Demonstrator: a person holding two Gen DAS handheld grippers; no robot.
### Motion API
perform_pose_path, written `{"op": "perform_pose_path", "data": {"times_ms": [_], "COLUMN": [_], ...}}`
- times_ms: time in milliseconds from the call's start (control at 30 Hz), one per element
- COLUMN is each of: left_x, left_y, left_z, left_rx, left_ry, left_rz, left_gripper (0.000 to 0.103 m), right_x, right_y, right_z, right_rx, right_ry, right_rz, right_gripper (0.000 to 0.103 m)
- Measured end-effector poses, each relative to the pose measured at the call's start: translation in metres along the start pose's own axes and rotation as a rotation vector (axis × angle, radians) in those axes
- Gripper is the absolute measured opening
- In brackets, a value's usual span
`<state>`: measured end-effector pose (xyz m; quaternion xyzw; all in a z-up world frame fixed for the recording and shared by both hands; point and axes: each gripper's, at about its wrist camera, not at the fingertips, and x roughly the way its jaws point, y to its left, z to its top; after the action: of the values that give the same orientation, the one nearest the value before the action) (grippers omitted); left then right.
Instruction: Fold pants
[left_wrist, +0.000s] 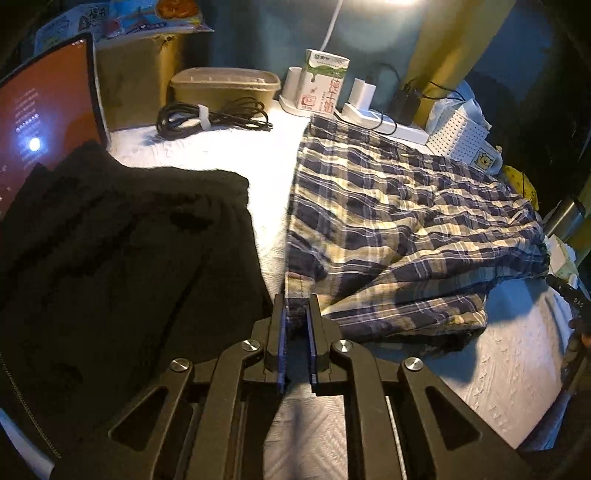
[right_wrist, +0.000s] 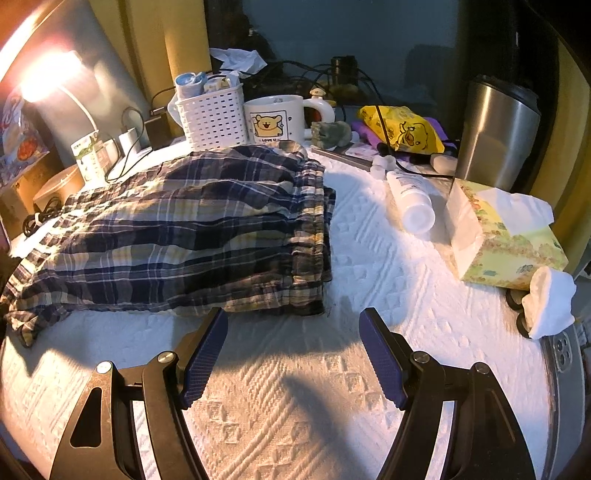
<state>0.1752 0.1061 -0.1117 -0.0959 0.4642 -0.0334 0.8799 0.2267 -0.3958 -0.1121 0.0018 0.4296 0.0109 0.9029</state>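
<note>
Your left gripper (left_wrist: 296, 314) is angling downward at lower centre, its fingers pinching the hem corner of the plaid pants (left_wrist: 399, 229) lying right of centre. Your right gripper (right_wrist: 293, 354) is hovering with its jaws wide and empty, below the waistband. The mug (right_wrist: 271, 120) is reading "LOVE".

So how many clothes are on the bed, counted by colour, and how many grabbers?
Blue-and-yellow plaid pants: 1
Black fuzzy garment: 1
Black two-finger grippers: 2, the left gripper pinching the plaid hem, the right gripper open over the white bedspread
Total: 4
</note>
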Motion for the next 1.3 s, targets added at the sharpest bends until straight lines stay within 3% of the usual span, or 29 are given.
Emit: {"op": "perform_pose_path", "data": {"times_ms": [167, 333, 500, 667, 733, 867, 1100, 1133, 1200, 1267, 1300], "left_x": [-0.011, -0.012, 0.005, 0.028, 0.035, 0.042, 0.044, 0.046, 0.052, 0.06, 0.063], "left_y": [0.009, -0.009, -0.047, -0.061, -0.06, -0.049, -0.03, -0.028, -0.027, -0.029, -0.031], "left_z": [0.019, 0.041, 0.044, 0.04, 0.039, 0.041, 0.063, 0.066, 0.077, 0.088, 0.093], "left_rx": [-0.001, 0.042, 0.122, 0.131, 0.125, 0.096, 0.121, 0.127, 0.14, 0.156, 0.164], "left_ry": [-0.056, -0.099, -0.072, -0.026, -0.008, 0.007, -0.024, -0.027, -0.028, -0.027, -0.027], "left_rz": [0.049, 0.009, -0.077, -0.103, -0.094, -0.07, -0.014, -0.011, -0.02, -0.033, -0.04], "left_gripper": [0.01, 0.01, 0.01, 0.01, 0.01, 0.01, 0.01, 0.011, 0.023, 0.04, 0.04], "right_x": [0.0, 0.001, -0.003, 0.01, 0.015, 0.029, 0.047, 0.048, 0.051, 0.052, 0.053], "right_y": [-0.005, -0.008, -0.004, 0.014, 0.018, 0.011, -0.001, -0.001, -0.001, -0.003, -0.006], "right_z": [-0.001, 0.001, -0.001, -0.005, -0.002, 0.014, 0.031, 0.032, 0.036, 0.037, 0.037], "right_rx": [0.024, 0.077, 0.104, 0.115, 0.118, 0.213, 0.331, 0.338, 0.335, 0.349, 0.362], "right_ry": [0.004, 0.008, 0.018, 0.075, 0.067, 0.057, 0.035, 0.03, 0.027, 0.024, 0.024], "right_rz": [0.013, 0.064, 0.119, 0.206, 0.202, 0.278, 0.335, 0.332, 0.311, 0.305, 0.31], "right_gripper": [0.075, 0.075, 0.075, 0.075, 0.076, 0.093, 0.094, 0.094, 0.089, 0.086, 0.085]}}
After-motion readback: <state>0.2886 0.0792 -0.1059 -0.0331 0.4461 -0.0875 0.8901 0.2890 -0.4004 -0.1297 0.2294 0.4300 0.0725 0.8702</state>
